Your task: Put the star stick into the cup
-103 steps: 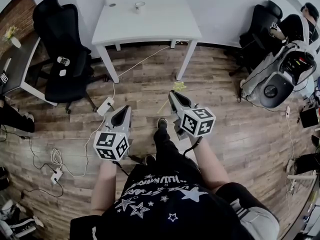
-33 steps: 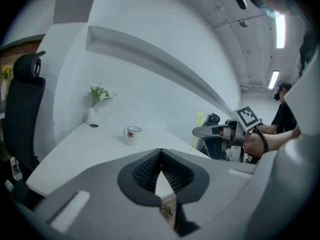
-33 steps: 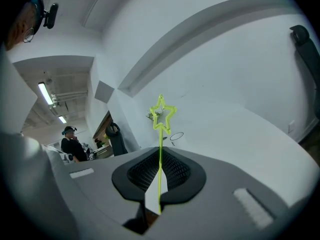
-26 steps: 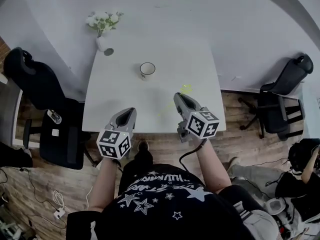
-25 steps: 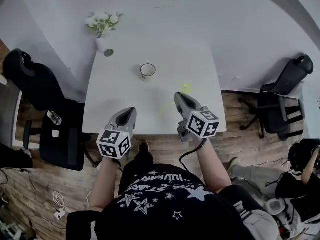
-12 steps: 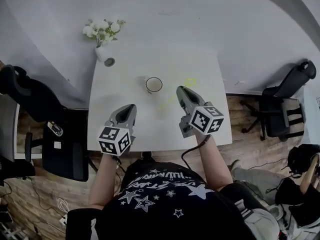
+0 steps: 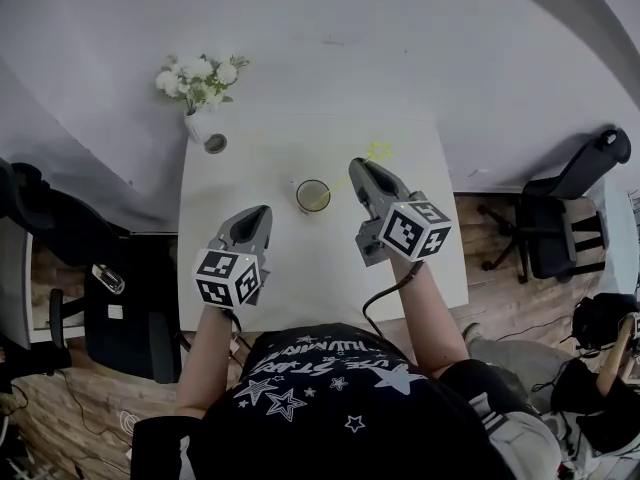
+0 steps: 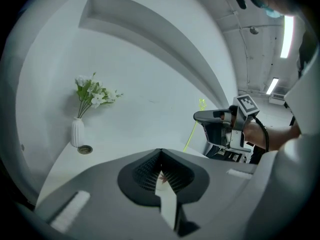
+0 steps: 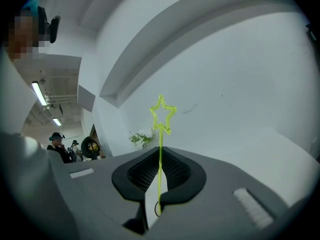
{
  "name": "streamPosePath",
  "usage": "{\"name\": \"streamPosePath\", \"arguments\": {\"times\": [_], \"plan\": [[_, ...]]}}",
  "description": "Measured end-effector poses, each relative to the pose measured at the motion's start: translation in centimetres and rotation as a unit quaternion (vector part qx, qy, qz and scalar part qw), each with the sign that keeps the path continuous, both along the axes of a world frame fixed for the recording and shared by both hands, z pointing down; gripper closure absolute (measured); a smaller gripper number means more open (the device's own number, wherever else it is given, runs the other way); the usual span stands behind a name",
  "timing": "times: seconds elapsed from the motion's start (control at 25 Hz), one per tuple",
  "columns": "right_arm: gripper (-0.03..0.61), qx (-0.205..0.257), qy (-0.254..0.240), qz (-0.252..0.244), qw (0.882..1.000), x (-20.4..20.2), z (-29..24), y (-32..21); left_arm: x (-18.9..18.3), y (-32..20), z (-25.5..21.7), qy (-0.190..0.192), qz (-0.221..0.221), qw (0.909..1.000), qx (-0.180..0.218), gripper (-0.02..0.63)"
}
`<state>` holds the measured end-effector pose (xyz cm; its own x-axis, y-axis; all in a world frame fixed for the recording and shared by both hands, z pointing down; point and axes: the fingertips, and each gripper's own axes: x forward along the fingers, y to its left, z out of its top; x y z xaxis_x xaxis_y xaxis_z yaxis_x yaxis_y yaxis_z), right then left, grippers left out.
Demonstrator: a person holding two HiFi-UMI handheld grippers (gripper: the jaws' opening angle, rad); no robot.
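A white cup (image 7: 313, 195) stands mid-table on the white table (image 7: 240, 173). My right gripper (image 7: 359, 168) is shut on the thin yellow-green star stick (image 7: 345, 179). Its star (image 7: 378, 151) points away from me, and its lower end reaches over the cup's mouth. In the right gripper view the star stick (image 9: 160, 134) rises between the closed jaws of the right gripper (image 9: 160, 154). My left gripper (image 7: 257, 215) hovers left of the cup, jaws together, nothing in it. The left gripper view shows the left gripper (image 8: 160, 156), the right gripper (image 8: 207, 117) and the star stick (image 8: 192, 130); the cup is hidden there.
A white vase of flowers (image 7: 198, 116) and a small round lid-like thing (image 7: 214, 144) sit at the table's far left corner. Black office chairs stand left (image 7: 60, 258) and right (image 7: 565, 218) of the table. A wall runs behind the table.
The person has walked up to the table. Both grippers now reach over the tabletop, and the stick's lower end has come over the cup.
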<state>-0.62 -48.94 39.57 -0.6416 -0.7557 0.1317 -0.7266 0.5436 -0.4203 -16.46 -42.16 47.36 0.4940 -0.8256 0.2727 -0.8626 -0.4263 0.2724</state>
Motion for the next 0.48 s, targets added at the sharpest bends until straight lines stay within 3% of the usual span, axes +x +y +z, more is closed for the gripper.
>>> {"name": "streamPosePath", "arguments": {"times": [0.48], "plan": [[0.546,-0.071,0.040,-0.002,0.997,-2.1,7.8,-3.1,-1.0,-2.9,3.6,0.009,0.010,0.9991,-0.040,0.611]]}}
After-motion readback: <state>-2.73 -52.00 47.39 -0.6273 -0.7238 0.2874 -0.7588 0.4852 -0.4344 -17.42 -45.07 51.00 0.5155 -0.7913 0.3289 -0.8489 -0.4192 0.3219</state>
